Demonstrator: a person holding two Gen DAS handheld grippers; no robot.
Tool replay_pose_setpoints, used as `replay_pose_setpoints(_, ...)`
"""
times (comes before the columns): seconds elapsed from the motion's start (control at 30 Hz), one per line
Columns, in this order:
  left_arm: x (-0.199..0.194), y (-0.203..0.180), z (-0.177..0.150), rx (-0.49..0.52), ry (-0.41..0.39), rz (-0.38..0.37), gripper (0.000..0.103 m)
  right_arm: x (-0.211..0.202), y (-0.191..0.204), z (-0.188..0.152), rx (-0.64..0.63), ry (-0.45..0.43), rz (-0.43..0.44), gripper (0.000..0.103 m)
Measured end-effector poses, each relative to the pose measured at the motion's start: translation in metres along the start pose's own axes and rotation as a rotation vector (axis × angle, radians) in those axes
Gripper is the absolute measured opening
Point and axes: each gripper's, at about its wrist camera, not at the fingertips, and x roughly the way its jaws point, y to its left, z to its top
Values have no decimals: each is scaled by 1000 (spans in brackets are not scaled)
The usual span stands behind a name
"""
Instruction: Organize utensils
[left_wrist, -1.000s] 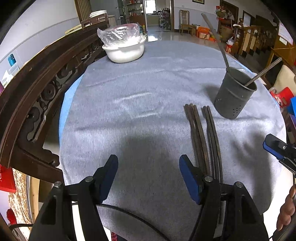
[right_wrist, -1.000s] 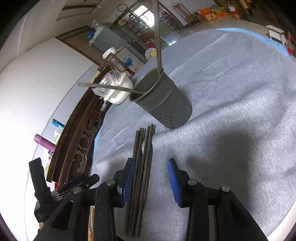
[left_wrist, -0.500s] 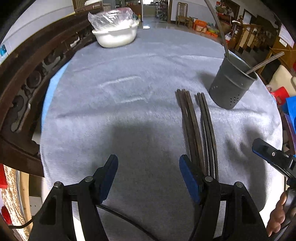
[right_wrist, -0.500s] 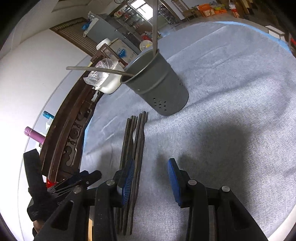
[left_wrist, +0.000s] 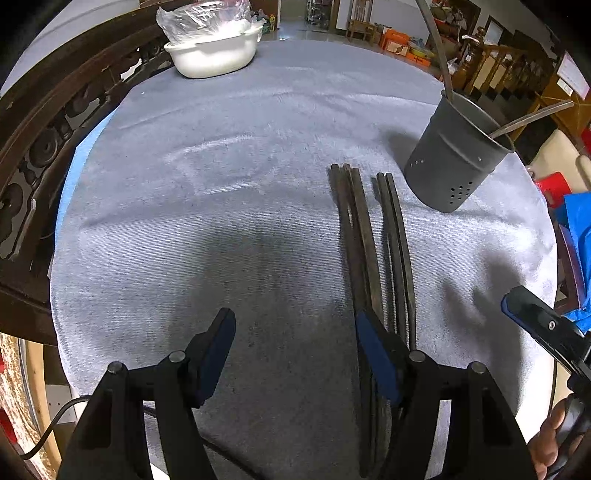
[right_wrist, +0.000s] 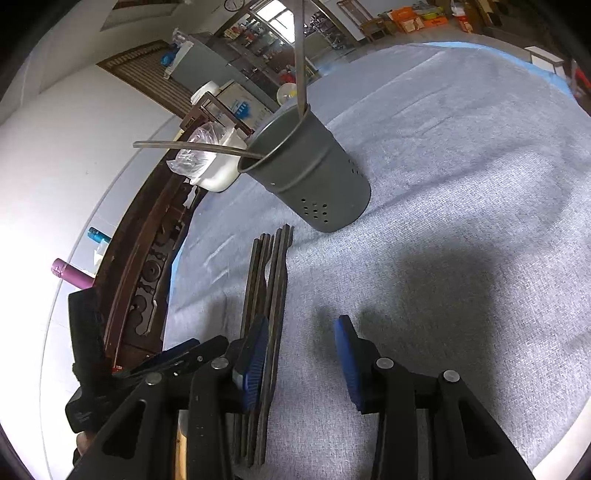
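Several dark chopsticks (left_wrist: 373, 240) lie side by side on the grey tablecloth (left_wrist: 221, 206), pointing at a dark grey perforated utensil cup (left_wrist: 454, 162) that holds two metal utensils. My left gripper (left_wrist: 295, 350) is open and empty just above the cloth, its right finger beside the chopsticks' near ends. In the right wrist view the chopsticks (right_wrist: 271, 295) run under my open, empty right gripper (right_wrist: 301, 354), whose left finger overlaps them; the cup (right_wrist: 314, 177) stands beyond.
A white bowl covered in plastic film (left_wrist: 212, 48) sits at the far left of the table. A dark carved wooden chair back (left_wrist: 44, 122) curves along the left edge. The table's near edge lies just below both grippers.
Both grippers have moved forward and lower toward the chopsticks and cup, which now look larger. Both stayed open.
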Motion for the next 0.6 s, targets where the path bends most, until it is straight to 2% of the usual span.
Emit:
replay_pose_setpoints(0.1, 3, -2, 2, 7, 3, 12, 70, 0, -3, 0, 12, 2, 1, 44)
replay_pose_setpoints(0.6, 13, -2, 0, -2, 22, -27, 70, 4, 0, -4, 5, 16, -6, 44)
